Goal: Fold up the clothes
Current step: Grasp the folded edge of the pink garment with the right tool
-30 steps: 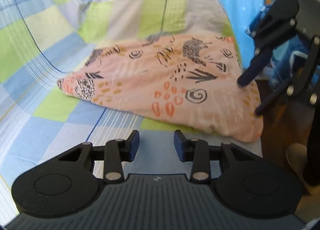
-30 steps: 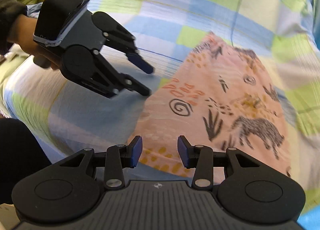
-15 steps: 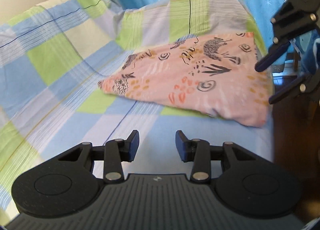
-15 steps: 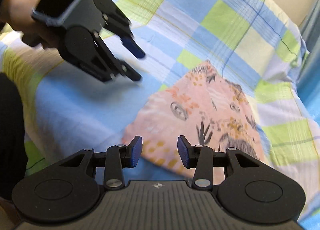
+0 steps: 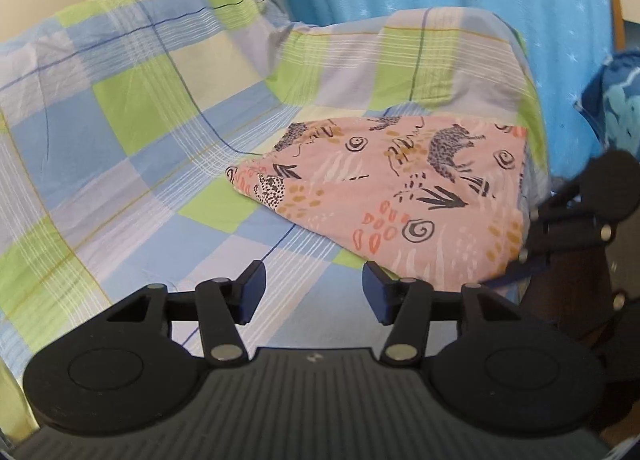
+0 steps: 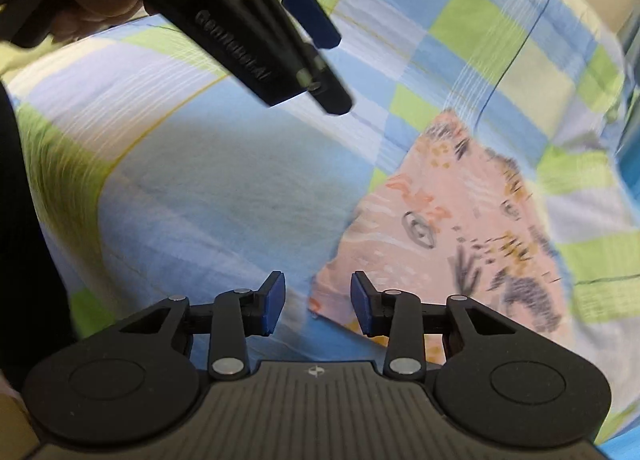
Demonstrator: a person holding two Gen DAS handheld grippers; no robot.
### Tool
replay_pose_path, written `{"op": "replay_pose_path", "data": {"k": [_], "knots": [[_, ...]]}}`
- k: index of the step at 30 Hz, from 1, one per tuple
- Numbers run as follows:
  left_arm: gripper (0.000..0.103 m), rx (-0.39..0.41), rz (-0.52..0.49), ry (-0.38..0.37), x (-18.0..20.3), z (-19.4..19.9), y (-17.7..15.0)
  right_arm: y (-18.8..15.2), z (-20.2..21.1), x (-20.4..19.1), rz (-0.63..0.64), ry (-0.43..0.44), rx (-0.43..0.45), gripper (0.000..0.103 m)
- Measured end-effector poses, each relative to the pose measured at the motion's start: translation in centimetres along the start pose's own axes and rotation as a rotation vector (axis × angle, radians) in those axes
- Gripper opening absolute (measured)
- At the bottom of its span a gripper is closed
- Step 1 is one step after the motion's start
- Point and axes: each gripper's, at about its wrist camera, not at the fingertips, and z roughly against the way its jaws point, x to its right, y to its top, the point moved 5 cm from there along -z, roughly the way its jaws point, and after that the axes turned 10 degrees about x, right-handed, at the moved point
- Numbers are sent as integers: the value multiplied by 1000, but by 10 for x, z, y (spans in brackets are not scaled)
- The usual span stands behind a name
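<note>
Left wrist view shows your left gripper (image 5: pixel 314 292) and right gripper (image 6: pixel 318 308) with jaws parted and empty, the folded pink garment (image 5: pixel 400 195) lying near the checked sheet's (image 5: pixel 140 163) right edge.

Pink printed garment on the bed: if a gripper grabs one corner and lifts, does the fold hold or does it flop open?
Likely flops: the pink garment is thin cloth with soft, rounded folded edges, so layers would probably hang and separate. Probably light; it barely dents the checked bedsheet. It may drag rather than slide, cloth on cloth.
</note>
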Motion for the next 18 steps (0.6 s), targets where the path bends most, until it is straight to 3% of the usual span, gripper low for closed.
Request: {"op": "replay_pose_path", "data": {"k": [1,4,9,14,16,18], "knots": [[49,1,16,2,-1,-4,-3,-2,-3,1,18,-18,-6,0],[49,-10,62,-11,-1,-17,-17,-3,11,15,-14,-91,69,0],[49,-11,205,-84,4,-30,-34,-10,39,59,-199,-203,199,0],[52,24,240,-190,26,-34,-29,-24,48,86,-424,-180,291,0],[52,33,282,-209,30,-38,-28,-25,54,97,-520,-171,337,0],[52,42,313,-202,32,-44,-26,-21,64,104,-533,-200,390,0]]}}
